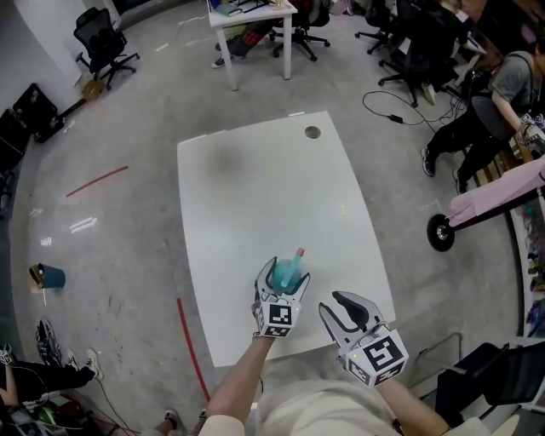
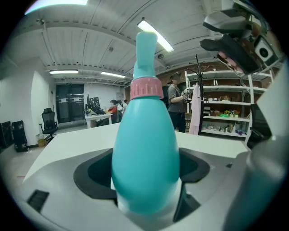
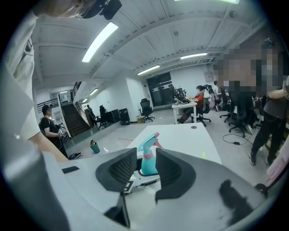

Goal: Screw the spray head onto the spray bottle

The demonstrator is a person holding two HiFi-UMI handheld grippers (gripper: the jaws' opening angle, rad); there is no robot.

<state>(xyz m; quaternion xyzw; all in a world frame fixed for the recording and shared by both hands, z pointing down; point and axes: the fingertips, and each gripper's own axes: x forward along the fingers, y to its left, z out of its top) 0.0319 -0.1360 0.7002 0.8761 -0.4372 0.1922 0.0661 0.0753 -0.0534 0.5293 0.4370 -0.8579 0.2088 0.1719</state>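
Note:
A teal spray bottle with a pink collar and a spray head on top stands upright between the jaws of my left gripper, which is shut on its body. It is held over the near part of the white table. My right gripper is just to the right of it, near the table's front edge. Its jaws stand apart with nothing between them. In the right gripper view, the bottle with its pink nozzle shows through the gap of that gripper.
The table has a round cable hole at its far right corner. A blue cup stands on the floor to the left. A person and a wheeled stand are at the right, a white desk and office chairs behind.

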